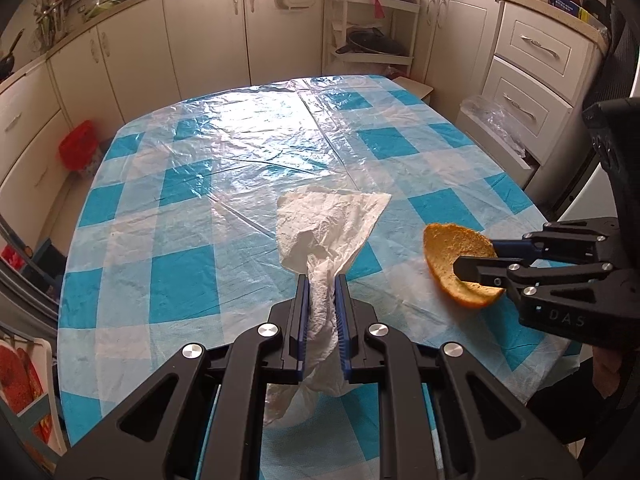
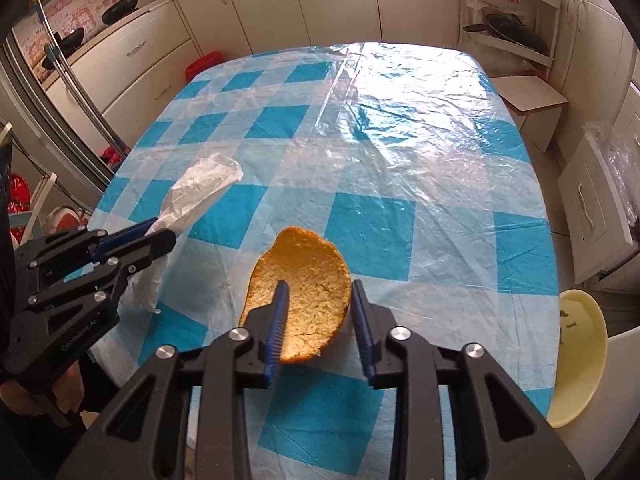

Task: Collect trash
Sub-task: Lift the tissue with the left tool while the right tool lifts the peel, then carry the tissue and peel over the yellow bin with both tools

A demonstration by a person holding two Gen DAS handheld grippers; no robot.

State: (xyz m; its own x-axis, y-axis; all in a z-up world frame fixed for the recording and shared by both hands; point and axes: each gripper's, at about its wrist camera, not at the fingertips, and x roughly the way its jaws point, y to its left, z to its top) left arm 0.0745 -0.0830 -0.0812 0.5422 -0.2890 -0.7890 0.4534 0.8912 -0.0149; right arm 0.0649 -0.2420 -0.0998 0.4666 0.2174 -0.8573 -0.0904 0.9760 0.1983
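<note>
A crumpled white tissue [image 1: 328, 224] hangs from my left gripper [image 1: 323, 278], which is shut on its twisted middle, just above the blue-and-white checked table [image 1: 200, 200]. The tissue's other end trails below the jaws. The right wrist view shows the same left gripper [image 2: 160, 230] at the left with the tissue [image 2: 204, 184]. A curved orange-brown crust [image 2: 300, 280] lies on the table to the right of the tissue. My right gripper [image 2: 320, 283] is open and straddles its right part, with a gap at the right finger. In the left wrist view the right gripper [image 1: 476, 256] has one finger on each side of the crust [image 1: 444, 252].
A clear plastic sheet covers the tablecloth. A pale yellow round seat [image 2: 580, 360] stands past the table's right edge. A red bin [image 1: 78, 148] is on the floor at the far left. A white open drawer [image 1: 492, 124] lined with plastic sits at the right, and cabinets ring the room.
</note>
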